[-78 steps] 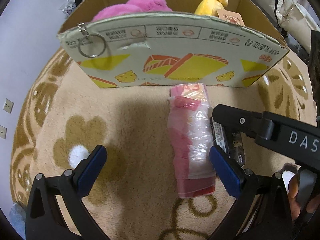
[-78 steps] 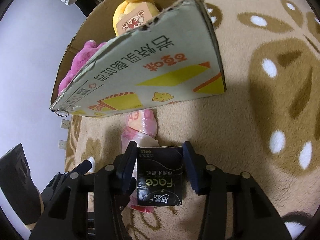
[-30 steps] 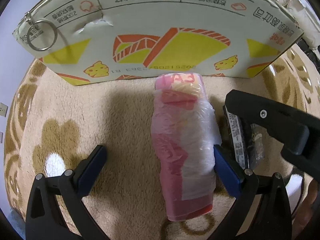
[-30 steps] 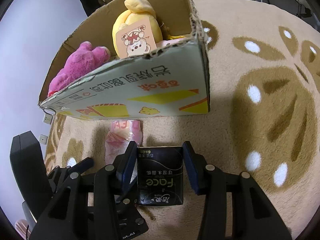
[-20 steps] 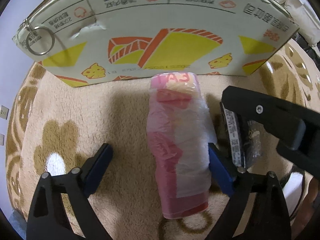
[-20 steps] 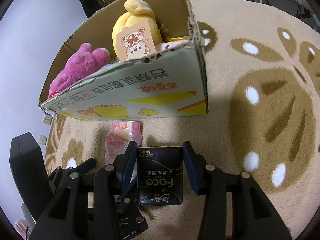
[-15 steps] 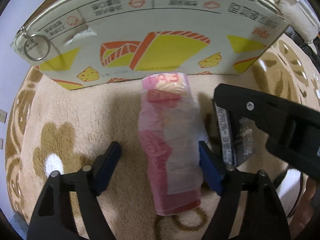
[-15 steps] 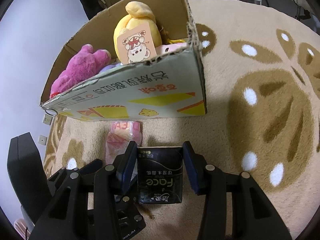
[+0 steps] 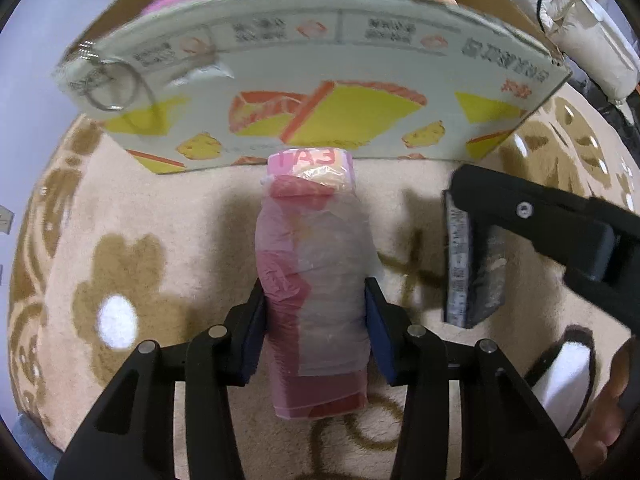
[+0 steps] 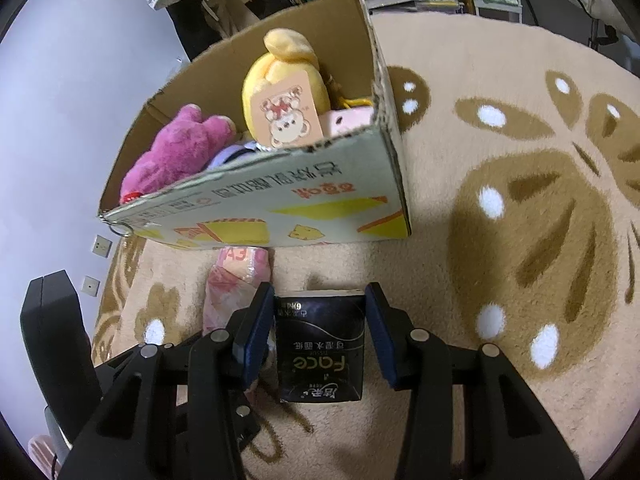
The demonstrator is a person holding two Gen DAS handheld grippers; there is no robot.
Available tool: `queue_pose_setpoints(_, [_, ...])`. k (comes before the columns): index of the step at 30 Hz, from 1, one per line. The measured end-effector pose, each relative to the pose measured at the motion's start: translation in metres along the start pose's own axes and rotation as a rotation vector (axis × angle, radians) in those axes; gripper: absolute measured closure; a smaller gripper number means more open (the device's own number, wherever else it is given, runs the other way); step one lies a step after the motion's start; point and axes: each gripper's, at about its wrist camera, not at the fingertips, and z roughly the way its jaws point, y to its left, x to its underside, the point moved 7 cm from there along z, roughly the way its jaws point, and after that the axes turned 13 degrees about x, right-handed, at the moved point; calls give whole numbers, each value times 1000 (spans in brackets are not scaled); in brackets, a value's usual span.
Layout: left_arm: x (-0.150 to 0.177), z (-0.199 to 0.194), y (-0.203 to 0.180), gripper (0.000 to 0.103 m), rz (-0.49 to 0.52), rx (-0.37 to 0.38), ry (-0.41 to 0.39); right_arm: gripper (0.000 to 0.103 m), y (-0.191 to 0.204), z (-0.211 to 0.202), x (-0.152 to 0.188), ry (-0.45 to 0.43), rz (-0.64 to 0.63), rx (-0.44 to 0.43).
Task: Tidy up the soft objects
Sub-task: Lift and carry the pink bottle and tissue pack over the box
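Beige carpet (image 10: 460, 264) with brown flower motifs fills the floor, a cardboard box (image 10: 280, 204) at its far edge. Both hand-held grippers are loaded: the left hand-held gripper (image 9: 314, 320) has its blue pads pressed to the sides of a pink pack (image 9: 314, 280) wrapped in clear film, whose far end lies just at the box's near wall, and the right hand-held gripper (image 10: 320, 336) clamps a black tissue pack (image 10: 320, 352) just to the right of it. The step in hand appears to be lifting both packs into the box. To do it well, each pack likely needs to rise clear above the torn near rim before travelling forward, since the pink one would otherwise catch on the wall. The film looks slippery and the contents soft, so a firm, steady squeeze seems wise. Inside, a pink plush (image 10: 180, 152) on the left and a yellow plush (image 10: 284, 84) with a card tag on the right already take up much of the room; the gap between them and the near wall looks the likeliest landing spot. A metal ring (image 9: 112, 88) hangs from the box's left corner.
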Motion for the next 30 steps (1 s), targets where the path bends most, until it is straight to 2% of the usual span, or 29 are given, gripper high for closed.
queue_pose_setpoints(6, [-1,-21,4,59,-45,-37,-61,54,-3,-21,-5,-75,30,-63])
queue_pose_setpoints(19, [10,-97,5,60,-38,-129,-220,54,6,-71,-3,-238,-22,-61])
queue_pose_setpoints(25, [-5,-134,14,60,-4,-177,-289,54,10,-88,-7,-294,-26,-62])
queue_pose_setpoints(30, [-10,-157,16,60,7,-173,-350,54,10,-101,-11,-319,-21,-70])
